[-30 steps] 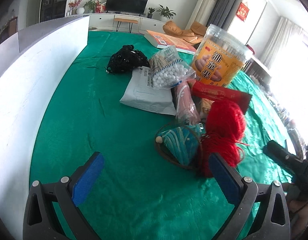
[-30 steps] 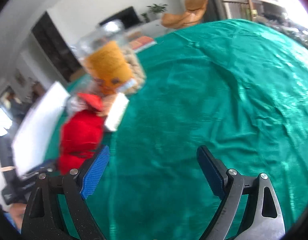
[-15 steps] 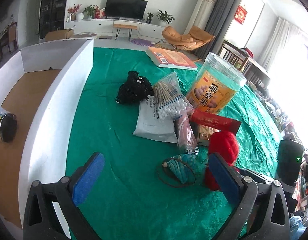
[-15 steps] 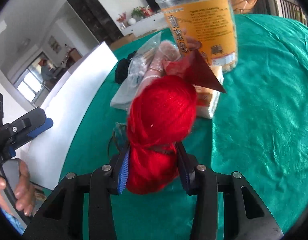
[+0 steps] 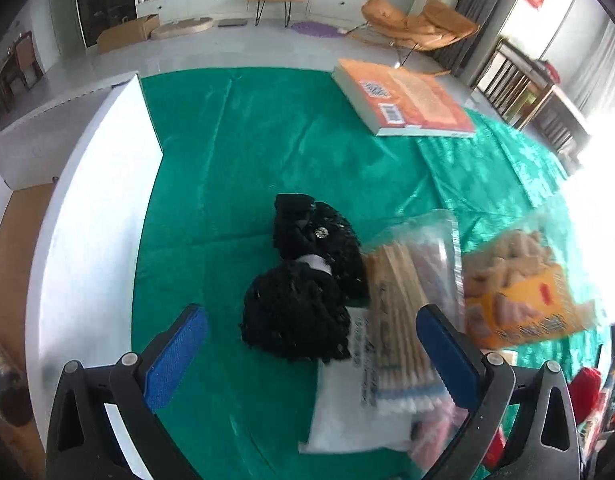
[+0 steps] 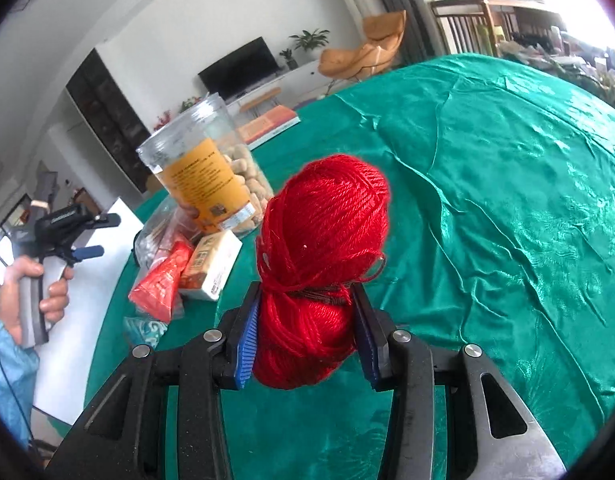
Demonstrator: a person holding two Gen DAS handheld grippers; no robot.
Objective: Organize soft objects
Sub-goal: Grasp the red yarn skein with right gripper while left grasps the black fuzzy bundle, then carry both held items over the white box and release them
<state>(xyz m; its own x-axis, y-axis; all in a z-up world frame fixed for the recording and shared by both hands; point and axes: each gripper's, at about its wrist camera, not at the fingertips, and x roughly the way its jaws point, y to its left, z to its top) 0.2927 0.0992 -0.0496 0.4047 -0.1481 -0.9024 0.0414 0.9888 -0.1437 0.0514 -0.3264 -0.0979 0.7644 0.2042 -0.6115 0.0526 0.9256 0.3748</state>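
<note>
My right gripper is shut on a red yarn ball and holds it above the green cloth. My left gripper is open and hovers just in front of a black mesh soft bundle lying on the cloth; the bundle sits between the blue pads. The left gripper also shows in the right wrist view, held up at the far left. The red yarn shows at the right edge of the left wrist view.
A white box wall runs along the left. A bag of cotton swabs, a white pouch, a snack jar, a red packet, a small carton and an orange book lie around.
My left gripper has moved forward and down over the black bundle. My right gripper, shut on the red yarn half a second ago, has lifted it clear of the pile.
</note>
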